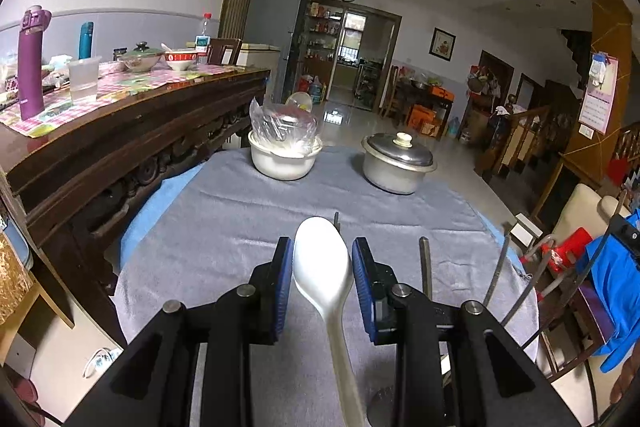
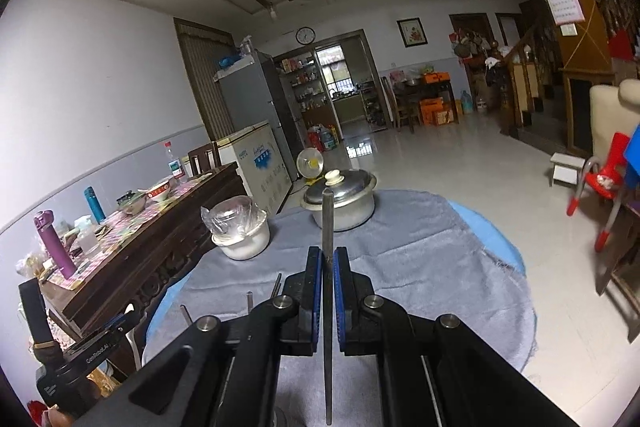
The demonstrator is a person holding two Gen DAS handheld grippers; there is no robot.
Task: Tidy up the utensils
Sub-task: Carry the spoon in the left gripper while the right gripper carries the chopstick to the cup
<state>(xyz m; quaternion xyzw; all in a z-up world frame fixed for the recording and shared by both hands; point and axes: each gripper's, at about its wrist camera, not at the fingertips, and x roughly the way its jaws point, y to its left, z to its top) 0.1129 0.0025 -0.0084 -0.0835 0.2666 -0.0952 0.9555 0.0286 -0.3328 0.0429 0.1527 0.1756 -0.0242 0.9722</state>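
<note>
Spoon [image 1: 322, 267] first: your left gripper [image 1: 322, 283] has its blue pads [image 1: 280, 291] spread to either side of a white plastic rice spoon, whose bowl points away from you and whose handle runs back under the camera; whether the pads touch the bowl's edges you cannot tell from this view. Your right gripper [image 2: 328, 291] is clenched on a thin grey metal rod [image 2: 327, 267], probably a chopstick, which stands up between the pads and reaches past them toward the far edge of the table. More thin metal rods [image 1: 425, 267] rise just beside the left gripper's right finger. Both grippers are over the near part of a round table covered with a grey cloth [image 1: 240, 211]. Near its far edge stand a white bowl holding a clear plastic bag [image 1: 284, 147] on the left and a lidded aluminium pot [image 1: 398, 163] on the right, well apart.
</note>
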